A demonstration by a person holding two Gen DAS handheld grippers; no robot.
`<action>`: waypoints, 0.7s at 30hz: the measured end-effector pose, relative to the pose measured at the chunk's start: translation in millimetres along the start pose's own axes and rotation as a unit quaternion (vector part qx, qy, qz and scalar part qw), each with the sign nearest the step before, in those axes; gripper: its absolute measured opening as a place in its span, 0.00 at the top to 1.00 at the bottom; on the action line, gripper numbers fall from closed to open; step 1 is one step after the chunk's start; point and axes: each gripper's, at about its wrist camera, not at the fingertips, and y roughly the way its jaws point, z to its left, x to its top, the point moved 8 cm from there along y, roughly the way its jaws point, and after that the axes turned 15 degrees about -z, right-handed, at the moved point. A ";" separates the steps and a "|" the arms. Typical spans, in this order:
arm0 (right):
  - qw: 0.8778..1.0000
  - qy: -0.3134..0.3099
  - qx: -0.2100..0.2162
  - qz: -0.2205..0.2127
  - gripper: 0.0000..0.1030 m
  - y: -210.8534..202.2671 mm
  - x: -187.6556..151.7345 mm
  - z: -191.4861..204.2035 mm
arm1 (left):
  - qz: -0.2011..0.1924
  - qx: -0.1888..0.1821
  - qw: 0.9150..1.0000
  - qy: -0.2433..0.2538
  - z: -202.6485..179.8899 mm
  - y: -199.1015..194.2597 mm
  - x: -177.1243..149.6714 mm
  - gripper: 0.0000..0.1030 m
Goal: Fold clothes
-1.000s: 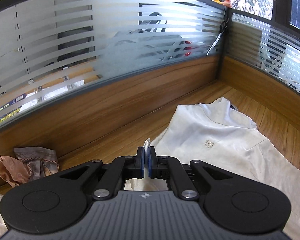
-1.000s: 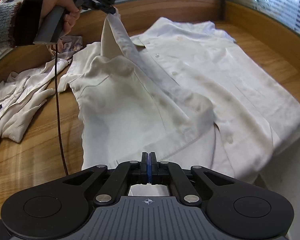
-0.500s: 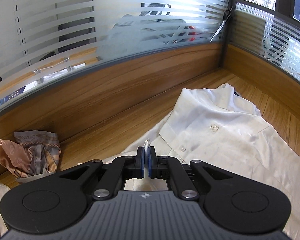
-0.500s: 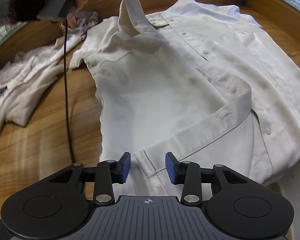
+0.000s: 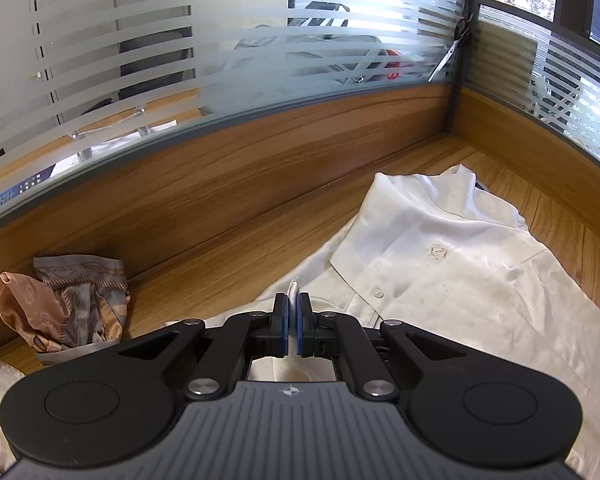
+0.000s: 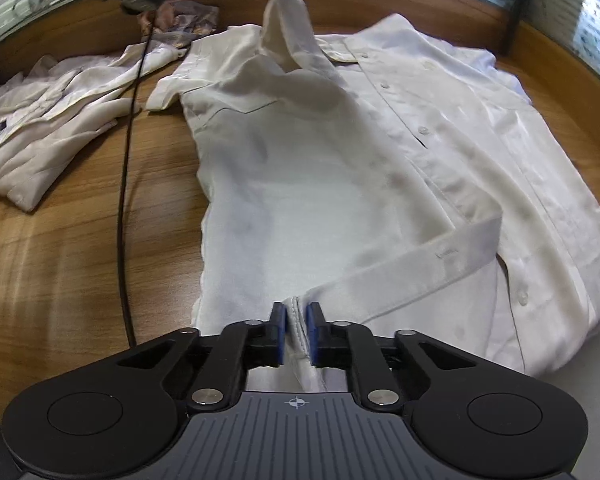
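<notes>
A white shirt [image 6: 380, 184] lies spread on the wooden desk [image 6: 60, 248], buttons up, its collar toward the glass partition [image 5: 220, 60]. The left gripper [image 5: 292, 322] is clamped on a fold of the shirt and holds that part lifted above the desk. The right gripper [image 6: 296, 330] is closing its jaws, with the hem edge of the shirt between them. A second pale garment [image 6: 40, 112] lies crumpled to the left, and a patterned cloth [image 5: 68, 304] sits by the partition.
</notes>
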 end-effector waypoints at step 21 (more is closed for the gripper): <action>0.951 0.256 -0.136 -0.112 0.90 -115.4 3.5 -141.1 | -0.037 -0.026 0.999 -0.025 -43.4 23.5 58.3 0.96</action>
